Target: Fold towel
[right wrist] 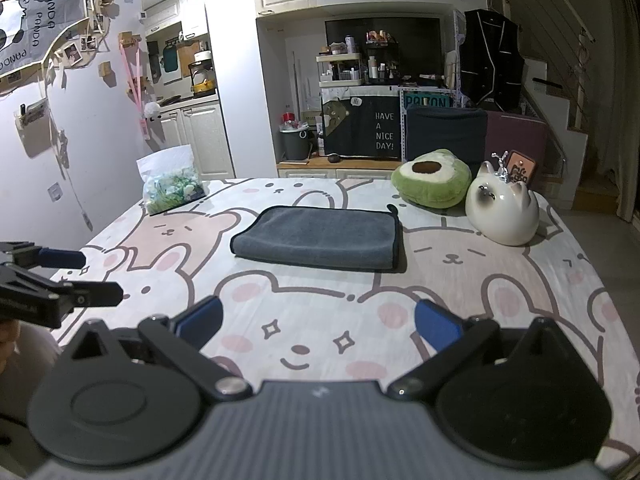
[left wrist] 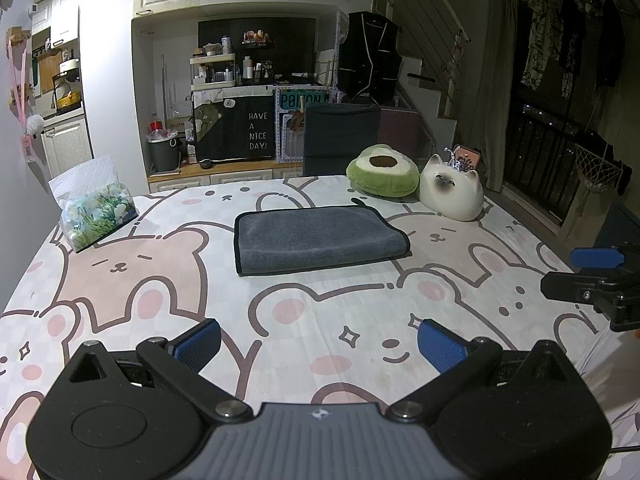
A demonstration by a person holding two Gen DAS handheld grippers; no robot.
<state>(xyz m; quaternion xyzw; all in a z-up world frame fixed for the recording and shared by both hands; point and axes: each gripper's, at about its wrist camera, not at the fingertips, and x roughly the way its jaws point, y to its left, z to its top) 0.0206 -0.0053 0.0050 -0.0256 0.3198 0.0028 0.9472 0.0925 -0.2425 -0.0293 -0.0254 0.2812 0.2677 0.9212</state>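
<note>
While the grey towel (left wrist: 320, 239) lies folded flat in a neat rectangle near the middle of the worktop (left wrist: 328, 332), you touch nothing. A bear-print cloth covers that worktop. Your left gripper (left wrist: 319, 345) hovers over the near edge with its blue pads spread wide and empty, well short of the towel. Your right gripper (right wrist: 318, 323) sits beside it, likewise spread apart and holding nothing. Beyond the towel's far right corner rest an avocado cushion (left wrist: 383, 169) and, touching it, a white cat figure (left wrist: 451, 188). A tissue pack (left wrist: 94, 210) stands off to the towel's left.
</note>
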